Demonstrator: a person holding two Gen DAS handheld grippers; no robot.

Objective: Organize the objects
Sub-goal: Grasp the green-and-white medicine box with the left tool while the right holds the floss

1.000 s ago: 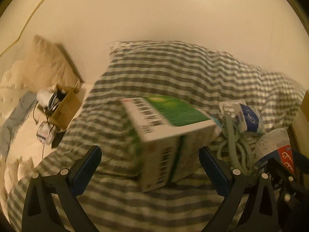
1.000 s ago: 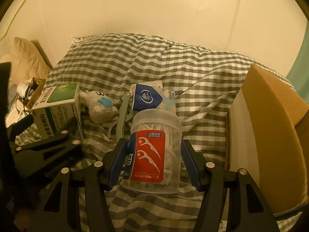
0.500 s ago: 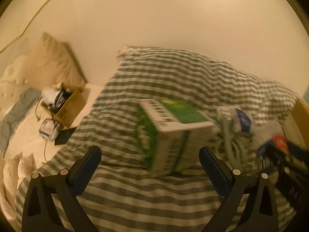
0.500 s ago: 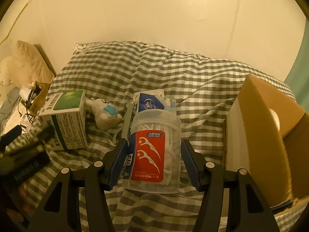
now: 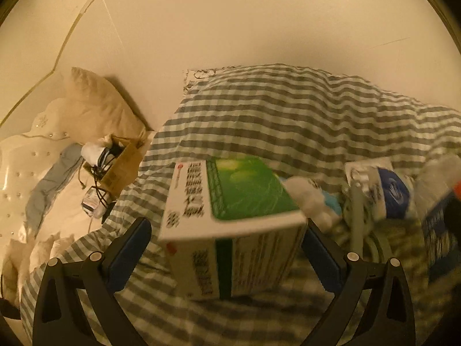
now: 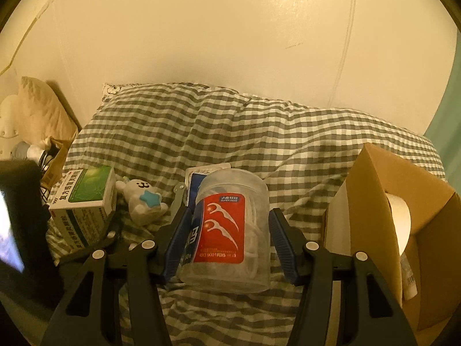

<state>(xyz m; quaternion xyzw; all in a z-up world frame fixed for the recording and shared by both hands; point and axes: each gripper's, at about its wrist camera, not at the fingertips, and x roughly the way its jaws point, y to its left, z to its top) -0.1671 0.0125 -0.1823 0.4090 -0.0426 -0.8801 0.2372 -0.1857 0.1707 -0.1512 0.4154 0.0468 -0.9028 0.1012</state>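
My right gripper (image 6: pixel 229 242) is shut on a clear floss-pick jar (image 6: pixel 230 230) with a red label, held above the checked bedspread (image 6: pixel 259 132). My left gripper (image 5: pixel 227 248) is open, its fingers on either side of a green and white medicine box (image 5: pixel 230 225) that stands on the bedspread; the right pad is close to the box, the left pad apart from it. The box also shows in the right wrist view (image 6: pixel 83 204). A white plush toy (image 6: pixel 141 199) lies beside it, and a blue and white packet (image 5: pixel 386 190) behind the jar.
An open cardboard box (image 6: pixel 397 230) with a white roll (image 6: pixel 399 219) inside stands at the right. A small carton of cables (image 5: pixel 115 164) and a beige pillow (image 5: pixel 95 103) lie at the left. A pale green strap (image 5: pixel 357 225) lies near the packet.
My left gripper has moved in on the medicine box, which now sits between its fingers. My right gripper has lifted the jar and drawn back, showing more of the cardboard box.
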